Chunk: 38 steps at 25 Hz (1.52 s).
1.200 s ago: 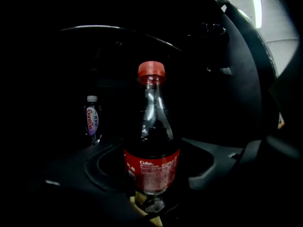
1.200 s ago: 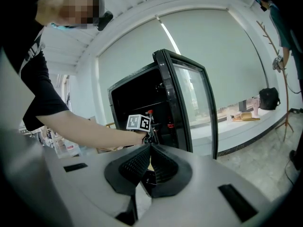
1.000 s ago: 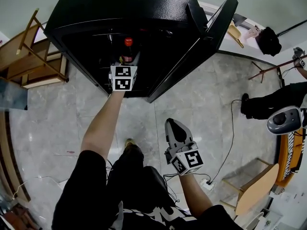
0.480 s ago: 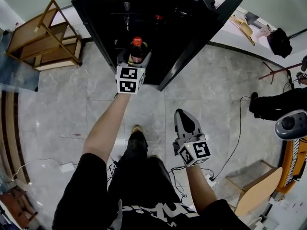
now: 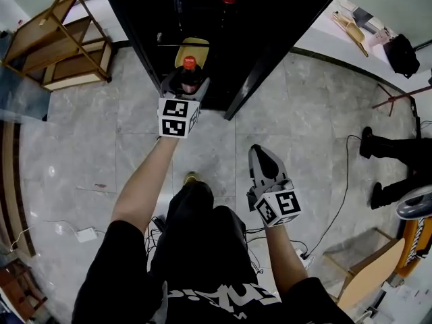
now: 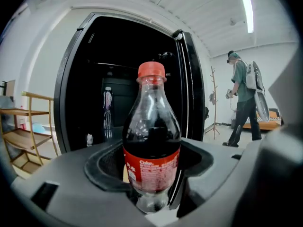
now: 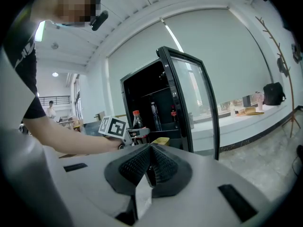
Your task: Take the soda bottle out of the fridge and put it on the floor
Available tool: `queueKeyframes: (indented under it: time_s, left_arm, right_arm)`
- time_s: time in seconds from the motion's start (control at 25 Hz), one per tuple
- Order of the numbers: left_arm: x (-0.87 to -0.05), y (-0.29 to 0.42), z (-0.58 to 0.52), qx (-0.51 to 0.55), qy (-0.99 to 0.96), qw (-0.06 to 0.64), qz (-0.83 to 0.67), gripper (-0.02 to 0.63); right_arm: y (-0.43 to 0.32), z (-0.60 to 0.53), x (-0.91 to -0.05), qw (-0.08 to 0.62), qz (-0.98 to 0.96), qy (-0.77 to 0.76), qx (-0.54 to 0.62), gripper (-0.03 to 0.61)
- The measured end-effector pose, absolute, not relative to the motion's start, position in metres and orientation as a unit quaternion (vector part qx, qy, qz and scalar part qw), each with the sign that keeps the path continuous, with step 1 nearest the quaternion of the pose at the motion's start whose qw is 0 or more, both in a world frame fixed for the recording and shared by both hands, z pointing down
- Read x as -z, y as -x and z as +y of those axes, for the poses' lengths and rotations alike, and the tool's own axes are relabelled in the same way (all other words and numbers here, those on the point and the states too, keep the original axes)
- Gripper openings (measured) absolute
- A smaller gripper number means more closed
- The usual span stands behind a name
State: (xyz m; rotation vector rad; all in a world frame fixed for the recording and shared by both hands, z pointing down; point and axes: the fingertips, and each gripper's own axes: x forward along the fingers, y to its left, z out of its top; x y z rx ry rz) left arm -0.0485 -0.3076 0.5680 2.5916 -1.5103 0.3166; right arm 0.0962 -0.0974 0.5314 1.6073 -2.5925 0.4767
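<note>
Left gripper (image 5: 183,90): arm stretched fwd, jaws spread wide and clamped on the bottle (image 6: 152,141), one pad each side of the lower body at label height. Grip looks firm; bottle sits centred btwn the pads.

Bottle: upright, long axis vertical, red cap on top, base down below the jaws. Dark soda fills roughly the lower half, neck section clear. Red label faces the left gripper view.

Location: in the air in front of the open fridge (image 5: 135,19), outside the cabinet, fridge front behind it. Not touching the floor (image 5: 88,140).

Right gripper (image 7: 149,167): jaws closed together, pads meeting, nothing btwn them. Held low at the person's right side, well apart from bottle and fridge, tips pointing twd the fridge.

Fridge: black, door (image 5: 290,46) swung open to the right. Inside, a clear bottle (image 6: 108,105) and a red-capped bottle (image 5: 228,0) stand upright on the shelves; a yellow item (image 5: 196,44) lies lower down, type not clear.

Surroundings: wooden rack (image 5: 61,46) left of the fridge; second person (image 6: 244,98) standing at far right of the room
</note>
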Motion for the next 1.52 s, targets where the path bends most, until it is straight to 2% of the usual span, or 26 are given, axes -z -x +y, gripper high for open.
queueKeyframes:
  time_s: [0.72,1.04,1.52]
  left_arm:
    - [-0.847,0.067,-0.28,-0.113,-0.852,0.061,-0.507,0.311]
    - [-0.922,0.068,-0.261,-0.113,-0.85,0.073,-0.509,0.311]
    - [-1.033,0.051,-0.241,-0.134,-0.859,0.061,-0.491,0.311]
  right_arm:
    - [-0.094,-0.134,-0.802,0.027,-0.859,-0.5,-0.107,0.025]
    - [-0.102,-0.134,-0.848,0.017,-0.862,-0.496,-0.104,0.025]
    - [-0.11,-0.137,-0.927,0.044,-0.874,-0.47,-0.111,0.025]
